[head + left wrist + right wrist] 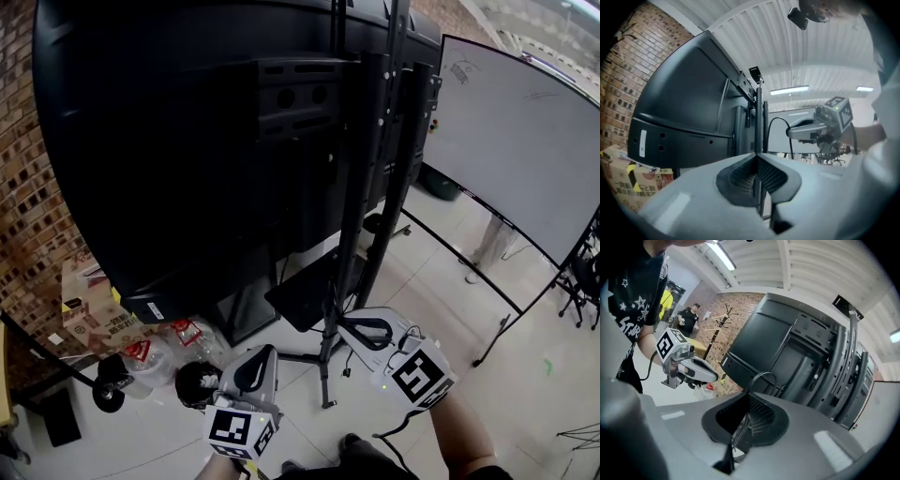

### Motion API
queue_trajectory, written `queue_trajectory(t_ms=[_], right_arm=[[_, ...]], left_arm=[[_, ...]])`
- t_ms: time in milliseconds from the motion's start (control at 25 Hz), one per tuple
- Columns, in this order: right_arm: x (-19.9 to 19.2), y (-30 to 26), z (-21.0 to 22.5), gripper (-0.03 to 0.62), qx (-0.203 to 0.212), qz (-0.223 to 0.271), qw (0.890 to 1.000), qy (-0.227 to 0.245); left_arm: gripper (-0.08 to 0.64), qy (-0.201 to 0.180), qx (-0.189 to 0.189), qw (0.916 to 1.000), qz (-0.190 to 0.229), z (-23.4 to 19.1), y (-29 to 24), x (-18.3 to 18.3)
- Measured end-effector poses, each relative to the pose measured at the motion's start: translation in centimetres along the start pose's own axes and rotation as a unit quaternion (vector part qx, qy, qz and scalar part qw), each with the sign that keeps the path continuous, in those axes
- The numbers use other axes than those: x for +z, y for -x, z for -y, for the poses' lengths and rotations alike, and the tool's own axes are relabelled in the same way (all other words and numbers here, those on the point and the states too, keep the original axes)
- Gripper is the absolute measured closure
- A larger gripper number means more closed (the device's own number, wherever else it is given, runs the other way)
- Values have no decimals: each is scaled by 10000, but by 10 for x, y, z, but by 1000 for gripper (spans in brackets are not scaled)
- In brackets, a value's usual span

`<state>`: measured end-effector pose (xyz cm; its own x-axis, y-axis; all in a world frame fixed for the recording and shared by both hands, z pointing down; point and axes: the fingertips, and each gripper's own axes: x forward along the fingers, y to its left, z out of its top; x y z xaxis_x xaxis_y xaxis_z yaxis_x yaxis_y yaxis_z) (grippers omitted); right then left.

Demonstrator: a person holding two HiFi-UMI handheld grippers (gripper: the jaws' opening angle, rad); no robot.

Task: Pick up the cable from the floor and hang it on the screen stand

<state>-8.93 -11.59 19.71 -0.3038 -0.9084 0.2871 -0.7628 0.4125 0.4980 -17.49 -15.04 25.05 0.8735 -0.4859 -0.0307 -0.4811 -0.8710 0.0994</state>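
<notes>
left gripper (756, 156): jaws pressed together, empty | right gripper (746, 397): jaws pinching cable (761, 375) | near screen stand (360, 206)

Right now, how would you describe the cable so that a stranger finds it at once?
Find the big black screen on its stand. Near the stand, the right gripper is shut on the cable. It is thin and black and loops up from the jaws, unlike the thick, straight stand posts.

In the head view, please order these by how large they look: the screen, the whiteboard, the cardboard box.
1. screen
2. whiteboard, cut off by the picture's edge
3. box, partly hidden
</notes>
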Motion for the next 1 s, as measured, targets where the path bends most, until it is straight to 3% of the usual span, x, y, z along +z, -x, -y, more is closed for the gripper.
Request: queue_trajectory(t_ms=[200, 440, 760, 1000], right_arm=[[-11, 24, 33, 580, -108, -242, 9982, 531], [-30, 48, 87, 580, -84, 137, 9974, 704], [-64, 83, 174, 580, 181, 558, 9919, 1123], [-81, 88, 228, 578, 390, 917, 9871, 1254]], left_arm=[[555, -130, -67, 9998, 150, 23, -19, 16], [555, -319, 178, 9987, 344, 59, -64, 28], [555, -442, 786, 9947, 491, 122, -147, 53], [555, -712, 1426, 9845, 737, 146, -180, 77]])
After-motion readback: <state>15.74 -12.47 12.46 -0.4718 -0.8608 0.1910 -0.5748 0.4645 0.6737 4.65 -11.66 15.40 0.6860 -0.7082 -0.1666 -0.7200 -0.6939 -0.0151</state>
